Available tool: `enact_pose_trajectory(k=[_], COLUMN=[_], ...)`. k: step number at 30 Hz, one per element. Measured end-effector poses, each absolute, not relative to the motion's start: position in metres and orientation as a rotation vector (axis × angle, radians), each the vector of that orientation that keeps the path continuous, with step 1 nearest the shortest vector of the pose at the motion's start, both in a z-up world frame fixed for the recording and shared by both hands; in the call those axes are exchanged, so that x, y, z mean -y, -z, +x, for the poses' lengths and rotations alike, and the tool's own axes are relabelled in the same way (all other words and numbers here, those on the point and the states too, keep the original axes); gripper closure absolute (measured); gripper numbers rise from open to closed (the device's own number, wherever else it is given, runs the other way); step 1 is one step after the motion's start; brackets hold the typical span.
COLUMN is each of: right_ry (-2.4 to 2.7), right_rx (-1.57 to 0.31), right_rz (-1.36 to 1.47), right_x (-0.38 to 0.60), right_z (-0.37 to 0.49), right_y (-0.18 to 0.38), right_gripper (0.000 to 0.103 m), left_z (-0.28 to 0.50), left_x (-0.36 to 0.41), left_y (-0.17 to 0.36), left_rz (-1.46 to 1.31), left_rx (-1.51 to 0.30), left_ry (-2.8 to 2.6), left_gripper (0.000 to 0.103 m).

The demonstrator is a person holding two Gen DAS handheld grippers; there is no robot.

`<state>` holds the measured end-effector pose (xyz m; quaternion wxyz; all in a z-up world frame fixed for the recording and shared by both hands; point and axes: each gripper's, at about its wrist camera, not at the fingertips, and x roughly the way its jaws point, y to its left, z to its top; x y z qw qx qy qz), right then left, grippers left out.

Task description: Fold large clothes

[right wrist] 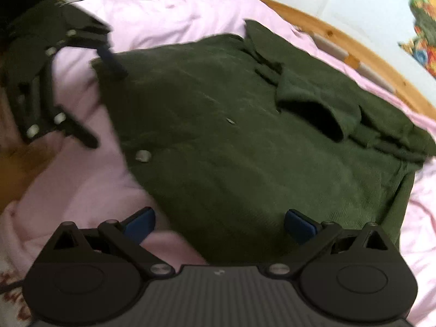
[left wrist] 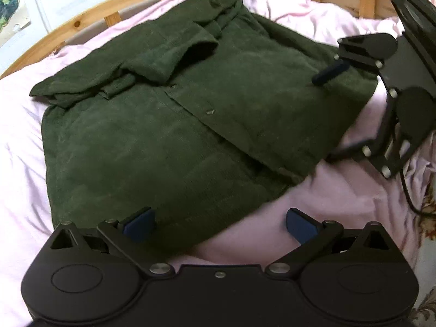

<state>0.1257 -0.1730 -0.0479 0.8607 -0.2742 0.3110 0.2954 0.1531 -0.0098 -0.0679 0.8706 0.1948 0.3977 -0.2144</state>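
A dark green button-up shirt (left wrist: 190, 125) (right wrist: 245, 150) lies spread on a pink sheet, with a sleeve folded across its upper part. My left gripper (left wrist: 220, 224) is open over the shirt's near corner: one pad is above the green cloth, the other above the sheet, and nothing is pinched. It also shows as the left gripper (right wrist: 108, 109) at the shirt's left edge in the right wrist view. My right gripper (right wrist: 220, 224) stands open over the hem, gripping nothing. In the left wrist view the right gripper (left wrist: 324, 118) straddles the shirt's right edge.
The pink sheet (left wrist: 313, 190) (right wrist: 81, 185) covers a bed with a wooden frame (left wrist: 81, 21) (right wrist: 340, 41) behind the shirt. Colourful pictures (right wrist: 425, 27) hang on the pale wall. A patterned fabric (left wrist: 427, 218) shows past the bed's edge.
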Motion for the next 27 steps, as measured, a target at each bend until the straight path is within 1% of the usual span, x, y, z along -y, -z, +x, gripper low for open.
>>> enact_pose_trajectory(k=[6,12,16,20,22,27], right_ry=[-0.609,-0.594,-0.567,-0.549,-0.542,-0.533], right_rx=[-0.681,-0.678,-0.681,-0.682,-0.673,-0.654], right_rz=[-0.311,0.036,0.168,0.209,0.211,0.210], right_x=[0.195,0.229,0.246,0.253,0.253,0.254], right_z=[0.159,0.184,0.204,0.211,0.209,0.207], right_y=[0.039,0.025,0.027,0.029,0.030,0.030], right_gripper=[0.000,0.000,0.000,0.000,0.000,0.000], left_z=[0.157,0.159,0.166,0.179,0.188,0.191], left_x=[0.007,0.013,0.016,0.014,0.011,0.009], left_y=[0.071,0.070,0.068,0.065,0.066,0.076], left_rz=[0.382,0.433,0.452,0.434,0.447,0.602], left_rx=[-0.848,-0.840,-0.832,-0.827,-0.838,-0.842], left_ry=[0.448,0.458,0.449,0.393,0.352,0.336], left_gripper=[0.001,0.001,0.001,0.001,0.004,0.003])
